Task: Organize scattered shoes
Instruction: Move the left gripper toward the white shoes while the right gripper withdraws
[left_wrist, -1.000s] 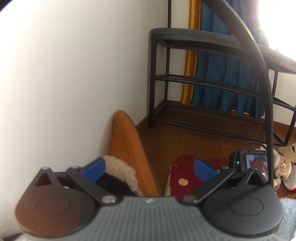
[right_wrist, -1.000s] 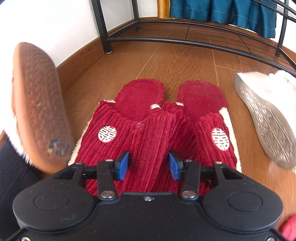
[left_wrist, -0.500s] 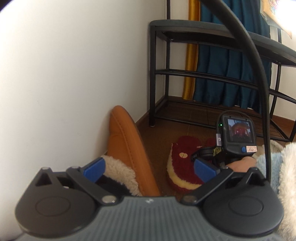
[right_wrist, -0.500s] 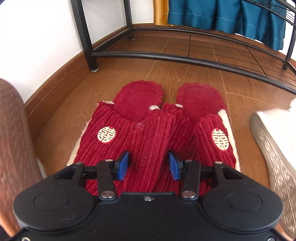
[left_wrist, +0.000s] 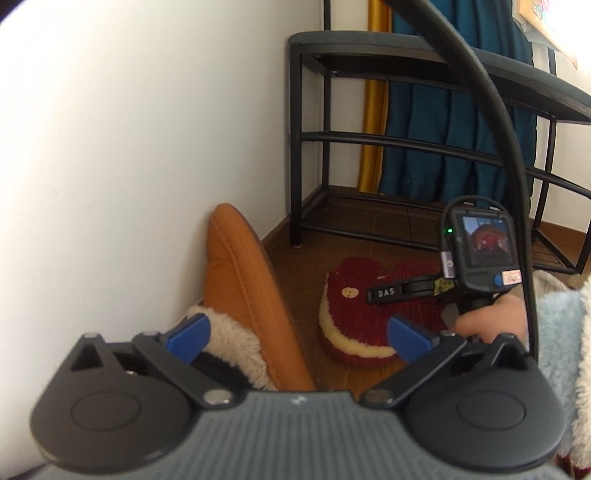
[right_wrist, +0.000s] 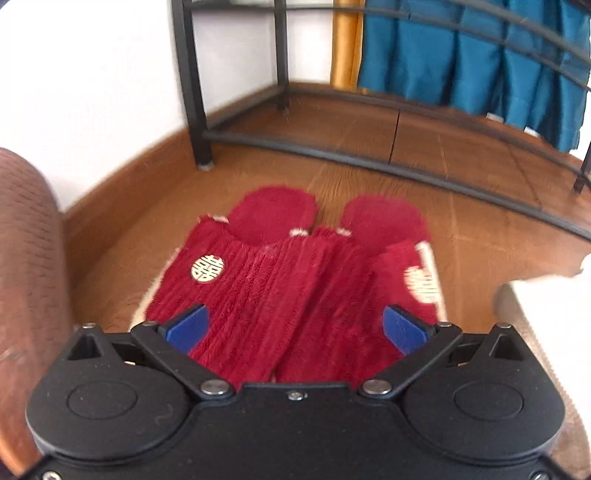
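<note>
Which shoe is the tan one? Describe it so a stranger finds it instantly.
Start at the black metal rack in the corner and follow the white wall back. The tan boot stands against it, fleece-lined; the red slippers beside it lie flat.

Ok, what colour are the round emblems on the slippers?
Cream emblems on dark red corduroy slippers, clearest in the right wrist view.

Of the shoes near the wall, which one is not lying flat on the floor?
The tan leather shoe with fleece lining: it stands on edge against the white wall, while the two red corduroy slippers lie flat, side by side.
</note>
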